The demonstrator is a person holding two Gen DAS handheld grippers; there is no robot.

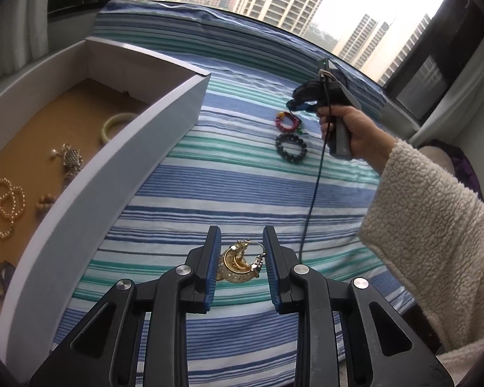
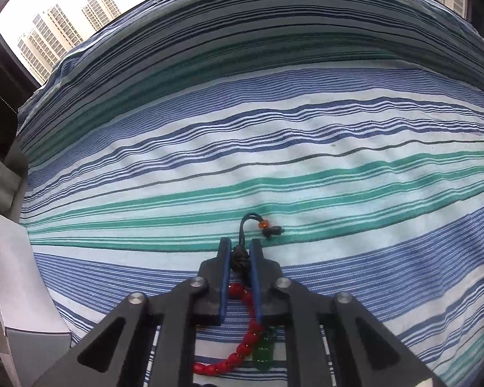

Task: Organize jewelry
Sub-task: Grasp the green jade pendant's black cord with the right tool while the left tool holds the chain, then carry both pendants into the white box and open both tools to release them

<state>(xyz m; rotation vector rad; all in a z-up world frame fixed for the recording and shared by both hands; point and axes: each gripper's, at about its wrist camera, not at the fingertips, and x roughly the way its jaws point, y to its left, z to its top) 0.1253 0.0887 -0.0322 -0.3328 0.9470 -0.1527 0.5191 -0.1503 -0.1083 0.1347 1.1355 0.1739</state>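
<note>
You are mid-pickup on two pieces at once. Your right gripper has its fingers drawn narrow onto the black knotted cord of the red bead bracelet; the knot sits pinched between the blue pads, the short cord tail with its small orange bead curls out ahead onto the bedspread, and the red beads with a green one trail back underneath. From the left wrist view the same bracelet lies on the stripes just beyond a black bead bracelet, the two close together.

Your left gripper stands with its fingers wide, one on each side of the gold pendant, not yet pressing it. The pendant looks like hard, glittery metal, a curved crescent with a rough stone-set edge and a thin wire ring, so it will likely slip or tilt unless you close across its broad body rather than the ring.

The white box sits at your left, its tall smooth wall close to the pendant. On its brown cardboard floor lie a pale green bangle, a looped string of pearls, a silver charm and some wooden beads.

Next, I'd judge, lift the red bracelet straight up so the soft elastic strand clears the black one, then carry it over the wall. The cloth is ridged and soft, so beads may drag on it.
</note>
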